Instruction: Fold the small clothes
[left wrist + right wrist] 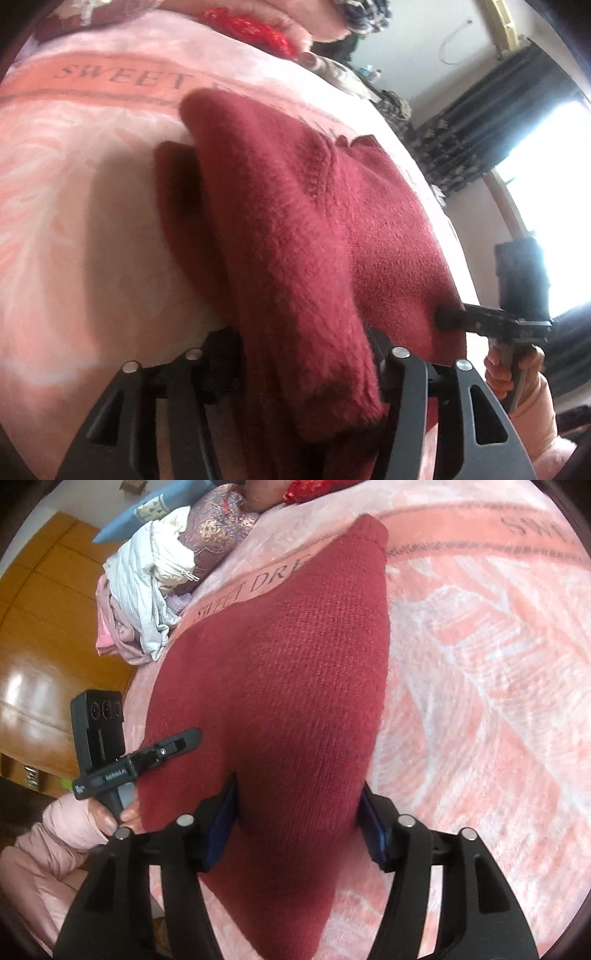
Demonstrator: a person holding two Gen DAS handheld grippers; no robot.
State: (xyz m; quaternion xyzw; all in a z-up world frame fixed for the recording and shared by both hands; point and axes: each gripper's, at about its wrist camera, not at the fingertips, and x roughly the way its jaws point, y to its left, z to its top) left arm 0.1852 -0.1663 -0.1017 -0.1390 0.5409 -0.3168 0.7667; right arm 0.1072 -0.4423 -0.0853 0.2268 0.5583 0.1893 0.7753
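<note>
Red knitted garment (295,664): a thick fold of it runs up between the fingers of the right gripper (299,819), filling the whole gap from one blue pad (221,823) to the other. The jaws stand fairly wide. Whether the pads press on the knit or only flank it cannot be told.

The left gripper (306,350) is in the same state. Its jaws are well apart, a fuzzy roll of the same garment lies between them and hides the pads, and a grip cannot be confirmed.

Ahead of both grippers the garment stretches away and narrows to a blunt end. It lies on a pink blanket (480,664) with a printed band of letters just past that end. Seen from the right gripper, the left one reaches onto the garment's near-left edge. A hand (122,812) holds its handle, coming out of a pale pink padded sleeve (66,823).

Further off to the right gripper's front left, a heap of white and pink clothes (147,590) sits at the blanket's edge, with wooden panelling (44,609) beyond it. Far ahead of the left gripper lies a bright red knit item (251,29). To its right are a dark curtain (498,110) and a glaring window (554,184).
</note>
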